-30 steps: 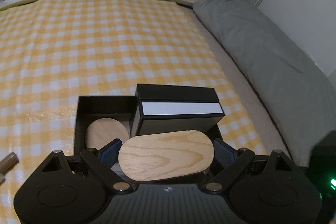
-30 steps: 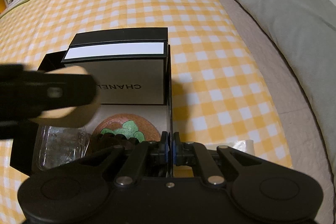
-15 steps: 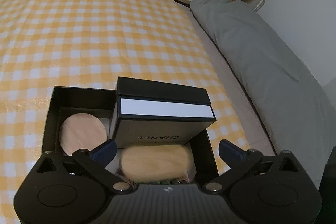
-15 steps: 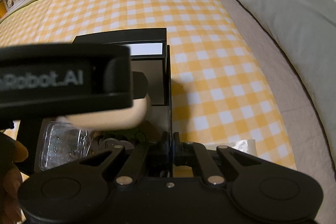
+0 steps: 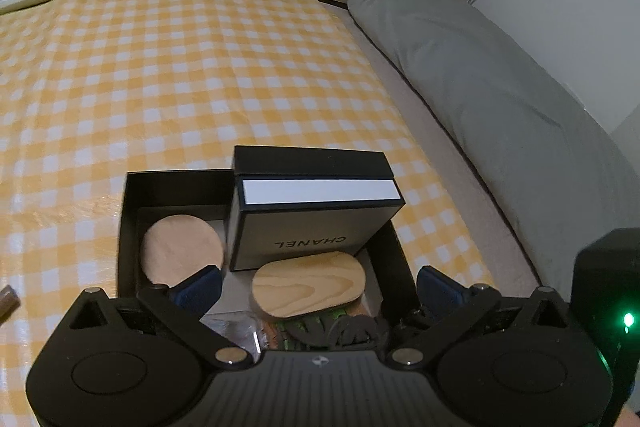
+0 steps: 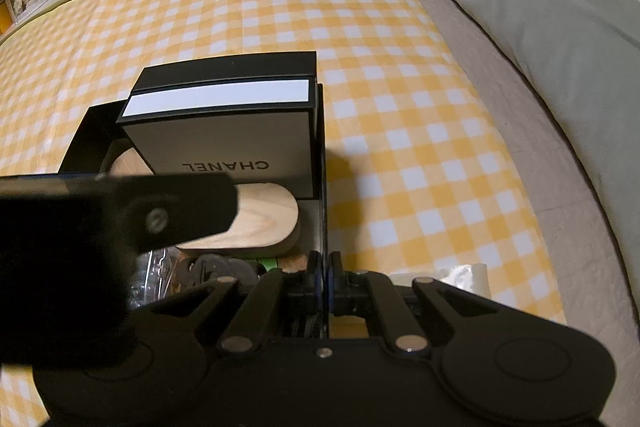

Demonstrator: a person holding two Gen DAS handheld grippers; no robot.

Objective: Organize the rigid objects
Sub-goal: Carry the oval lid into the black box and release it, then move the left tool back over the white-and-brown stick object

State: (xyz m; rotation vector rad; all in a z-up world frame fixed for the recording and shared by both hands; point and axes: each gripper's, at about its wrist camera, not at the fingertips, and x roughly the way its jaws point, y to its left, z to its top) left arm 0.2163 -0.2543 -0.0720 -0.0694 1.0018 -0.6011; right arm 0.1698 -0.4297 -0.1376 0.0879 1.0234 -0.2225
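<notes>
Oval wooden board: lies inside the black tray, at six o'clock of the upright branded box. Left gripper, jaws just opened wide, nothing between. Right gripper clamps the tray's wall. Step: release done; next, probably withdraw the left gripper clear.

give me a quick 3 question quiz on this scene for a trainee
1. True or false: the left hand-held gripper is clamped on the oval wooden board.
2. What does the right hand-held gripper pinch? A) the black tray's right wall B) the round wooden disc C) the grey pillow
3. Fill in: the black-and-white box stands in the tray's ____ right corner.

Key
1. False. Its jaws have just been opening and stand wide; the board lies in the black tray.
2. A. It is shut on the wall.
3. Far, beside the round disc.
</notes>
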